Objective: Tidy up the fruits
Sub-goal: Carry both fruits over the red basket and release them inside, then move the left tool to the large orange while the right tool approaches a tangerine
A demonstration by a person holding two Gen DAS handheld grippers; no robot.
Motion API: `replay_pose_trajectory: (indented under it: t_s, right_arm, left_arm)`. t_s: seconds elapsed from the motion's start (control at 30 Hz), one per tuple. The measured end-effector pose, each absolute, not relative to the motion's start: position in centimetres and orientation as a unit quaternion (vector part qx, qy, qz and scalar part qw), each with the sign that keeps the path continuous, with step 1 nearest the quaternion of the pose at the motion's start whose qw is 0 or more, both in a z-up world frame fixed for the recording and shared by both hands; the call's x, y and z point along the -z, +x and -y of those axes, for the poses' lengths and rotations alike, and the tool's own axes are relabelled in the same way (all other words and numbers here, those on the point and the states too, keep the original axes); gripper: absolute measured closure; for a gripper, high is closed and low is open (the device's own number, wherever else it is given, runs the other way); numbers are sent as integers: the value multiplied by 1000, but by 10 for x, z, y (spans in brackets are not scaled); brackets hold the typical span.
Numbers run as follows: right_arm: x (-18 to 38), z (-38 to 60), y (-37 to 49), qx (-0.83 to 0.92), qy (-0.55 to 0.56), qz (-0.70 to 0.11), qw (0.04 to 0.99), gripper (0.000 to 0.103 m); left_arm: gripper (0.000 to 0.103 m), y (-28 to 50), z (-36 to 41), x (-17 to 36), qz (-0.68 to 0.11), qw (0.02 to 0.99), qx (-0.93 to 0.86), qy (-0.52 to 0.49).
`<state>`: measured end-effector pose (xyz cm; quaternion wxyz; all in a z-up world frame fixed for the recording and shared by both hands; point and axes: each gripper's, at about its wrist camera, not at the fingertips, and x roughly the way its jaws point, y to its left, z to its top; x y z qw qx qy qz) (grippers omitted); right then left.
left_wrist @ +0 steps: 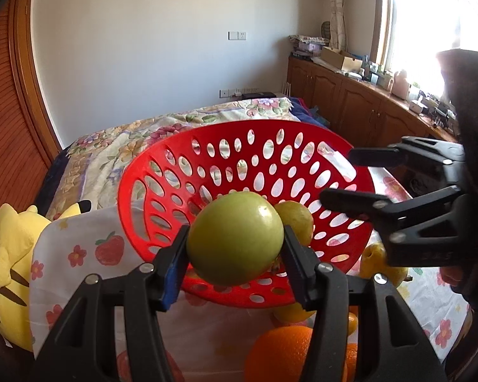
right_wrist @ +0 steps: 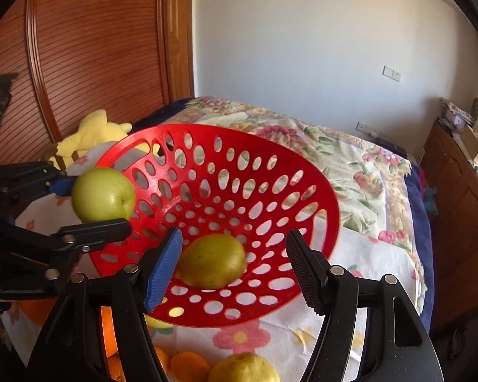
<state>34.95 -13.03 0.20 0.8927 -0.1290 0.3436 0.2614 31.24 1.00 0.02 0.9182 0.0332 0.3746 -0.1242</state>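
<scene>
A green apple (left_wrist: 232, 222) hangs over the near rim of the red perforated basket (left_wrist: 175, 146), with my left gripper (left_wrist: 235, 242) shut on its sides. From the right wrist, the same apple (right_wrist: 103, 194) and left gripper (right_wrist: 86, 207) sit at the basket's (right_wrist: 318, 191) left edge. A yellow-green fruit (right_wrist: 212, 261) lies in the basket's bottom, slightly blurred. My right gripper (right_wrist: 235, 251) stands open above it, with its right pad clear of the fruit. In the left wrist view the right gripper (left_wrist: 337, 175) hovers over the basket's right side, beside that fruit (left_wrist: 298, 219).
The basket rests on a flower-print cloth (left_wrist: 89, 248) over a bed with a floral quilt (right_wrist: 350, 159). Oranges (left_wrist: 280, 350) and a yellow pear (right_wrist: 242, 369) lie in front of it. A yellow plush toy (left_wrist: 9, 254) is left, wooden cabinets (left_wrist: 350, 102) right.
</scene>
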Motion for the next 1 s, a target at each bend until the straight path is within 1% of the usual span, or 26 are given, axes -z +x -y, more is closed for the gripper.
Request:
replay_pose_trajectory:
  t_s: [0.2, 0.43, 0.7, 1.0]
  right_arm:
    - [-9, 146, 334, -259, -107, -335, 899, 34]
    - [-13, 159, 311, -256, -96, -327, 905, 34]
    - [-13, 171, 266, -259, -75, -319, 909, 34]
    - [7, 177, 218, -241, -53, -317, 916, 34]
  left_arm:
    - [48, 313, -8, -2, -380, 917, 121, 29]
    - [48, 298, -7, -18, -361, 925, 117, 29]
    - [46, 242, -13, -37, -332, 935, 124, 24]
    - [41, 179, -26, -33, -310, 943, 117, 29]
